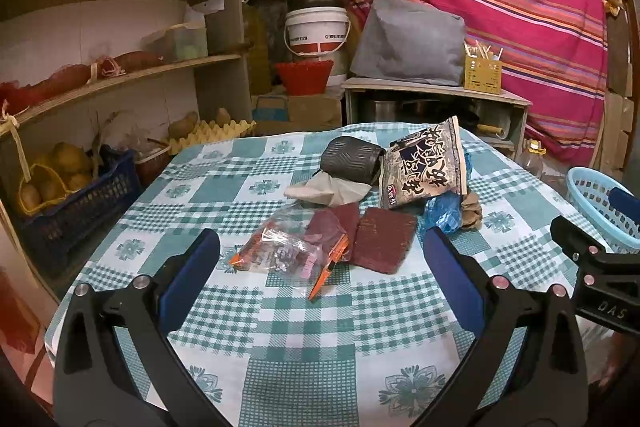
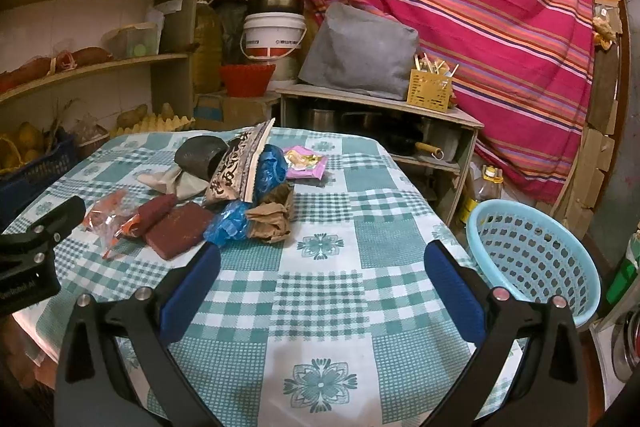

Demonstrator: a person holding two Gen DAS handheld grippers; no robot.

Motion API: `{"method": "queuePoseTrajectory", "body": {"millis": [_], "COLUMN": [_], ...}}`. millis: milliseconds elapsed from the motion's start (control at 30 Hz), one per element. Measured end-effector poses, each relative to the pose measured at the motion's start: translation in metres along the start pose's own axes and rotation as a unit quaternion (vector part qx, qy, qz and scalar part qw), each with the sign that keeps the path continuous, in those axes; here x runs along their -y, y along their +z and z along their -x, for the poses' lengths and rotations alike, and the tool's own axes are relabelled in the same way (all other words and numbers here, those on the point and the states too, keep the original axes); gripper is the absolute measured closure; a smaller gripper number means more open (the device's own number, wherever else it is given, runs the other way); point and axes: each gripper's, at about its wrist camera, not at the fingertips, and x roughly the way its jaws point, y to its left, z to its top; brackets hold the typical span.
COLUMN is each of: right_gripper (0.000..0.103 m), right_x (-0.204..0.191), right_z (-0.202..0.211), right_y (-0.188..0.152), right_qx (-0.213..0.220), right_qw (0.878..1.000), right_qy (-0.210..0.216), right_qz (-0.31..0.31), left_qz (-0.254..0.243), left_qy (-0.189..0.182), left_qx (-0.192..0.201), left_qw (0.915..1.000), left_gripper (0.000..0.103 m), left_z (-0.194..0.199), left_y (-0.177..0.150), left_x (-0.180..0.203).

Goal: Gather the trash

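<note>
Nothing collected yet: the light-blue perforated plastic basket at three o'clock sits empty, the wrapper pile at twelve untouched; left gripper and right gripper gape wide, holding nothing.

Ahead of the right tongs, the snack bag hides most of the dark pouch; the blue basket is cut off rightward.

The near worktop is bare; the trash pile blocks ten o'clock, the blue basket two o'clock.

Black hand-held gripper frames, blue finger pads, silver screws.
</note>
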Motion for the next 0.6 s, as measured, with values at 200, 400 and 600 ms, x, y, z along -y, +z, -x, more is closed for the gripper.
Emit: {"method": "queuePoseTrajectory", "body": {"millis": [200, 400, 600], "right_gripper": [0.004, 0.004, 0.004], "right_x": [0.0009, 0.001, 0.001], "right_z": [0.0005, 0.0003, 0.0005], "right_y": [0.0006, 0.0006, 0.0005], "right_qx": [0.0, 0.0, 0.001], "right_qw": [1.0, 1.0, 1.0], "right_qy": [0.001, 0.001, 0.001], "right_qz": [0.0, 0.0, -0.001], "left_qz": [0.0, 0.0, 0.002], "left_qy": [0.0, -0.001, 0.0], "left_qx": [0.0, 0.003, 0.002], "left_qw": [1.0, 1.0, 1.0], "left_gripper": [0.005, 0.005, 0.005], "left_z": [-0.0005, 0.0005, 0.0007], "left_y": [-0.0006, -0.0008, -0.0016], "left_x": [-0.0001, 0.0009, 0.0005]}}
